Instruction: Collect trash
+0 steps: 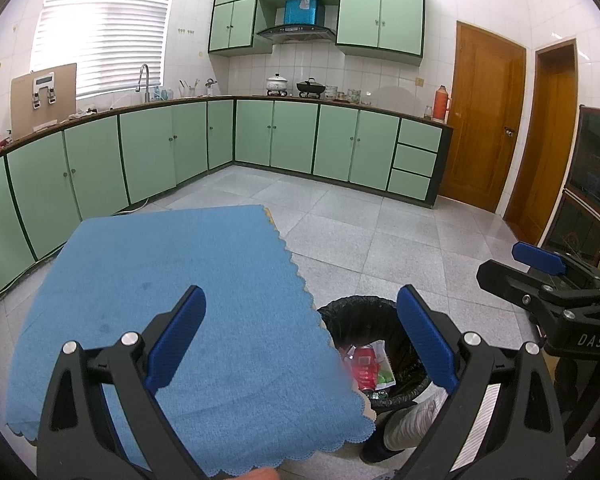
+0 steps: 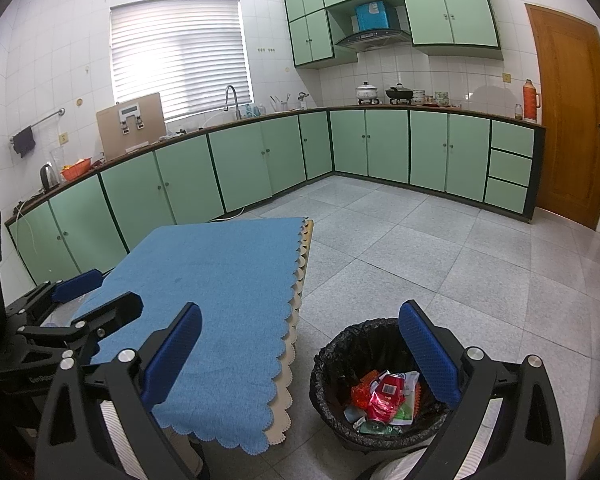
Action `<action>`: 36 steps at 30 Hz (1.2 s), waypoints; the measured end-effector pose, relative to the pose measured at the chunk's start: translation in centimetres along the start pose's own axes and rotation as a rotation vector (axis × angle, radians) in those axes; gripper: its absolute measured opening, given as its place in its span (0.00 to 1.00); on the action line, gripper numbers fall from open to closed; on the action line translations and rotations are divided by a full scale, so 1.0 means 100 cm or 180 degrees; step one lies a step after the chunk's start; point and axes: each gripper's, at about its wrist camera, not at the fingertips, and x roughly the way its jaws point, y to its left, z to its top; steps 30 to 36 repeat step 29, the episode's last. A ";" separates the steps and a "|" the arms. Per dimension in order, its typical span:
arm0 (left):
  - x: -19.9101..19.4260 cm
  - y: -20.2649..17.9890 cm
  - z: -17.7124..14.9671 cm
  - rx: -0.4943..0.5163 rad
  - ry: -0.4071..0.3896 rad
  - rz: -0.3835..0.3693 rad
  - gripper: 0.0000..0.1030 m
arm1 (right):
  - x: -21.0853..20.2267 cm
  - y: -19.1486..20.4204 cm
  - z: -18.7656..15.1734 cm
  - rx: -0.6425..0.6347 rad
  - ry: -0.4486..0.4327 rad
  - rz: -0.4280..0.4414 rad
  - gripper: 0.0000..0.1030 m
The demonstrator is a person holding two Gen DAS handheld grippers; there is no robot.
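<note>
A round bin with a black liner (image 2: 342, 350) stands on the floor right of the table and holds red, green and white wrappers (image 2: 384, 398). It also shows in the left wrist view (image 1: 352, 312), partly hidden by the table edge, with wrappers (image 1: 366, 366) inside. My left gripper (image 1: 300, 340) is open and empty above the table's blue cloth (image 1: 180, 280). My right gripper (image 2: 300, 354) is open and empty, above the gap between table and bin. The right gripper shows at the right of the left wrist view (image 1: 540, 264); the left gripper shows at the left of the right wrist view (image 2: 96, 292).
Green base cabinets (image 2: 240, 164) run along the back and left walls under a counter with sink, pots and a thermos. Wooden doors (image 1: 484, 116) stand at the right. The grey tiled floor (image 2: 440, 260) spreads beyond the bin. A person's leg and shoe (image 1: 404, 428) are beside the bin.
</note>
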 end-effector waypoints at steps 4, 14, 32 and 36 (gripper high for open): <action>0.001 -0.001 0.001 -0.0008 0.0013 -0.0002 0.91 | 0.000 0.001 -0.001 -0.0003 0.0005 0.0000 0.94; 0.001 -0.001 0.001 -0.0025 0.0027 -0.0027 0.91 | 0.002 0.003 -0.003 0.0015 0.0026 -0.0001 0.94; 0.003 -0.006 0.006 -0.0030 0.0074 0.0025 0.91 | 0.004 -0.001 -0.004 0.0039 0.0060 -0.0002 0.94; 0.003 -0.006 0.006 -0.0030 0.0074 0.0025 0.91 | 0.004 -0.001 -0.004 0.0039 0.0060 -0.0002 0.94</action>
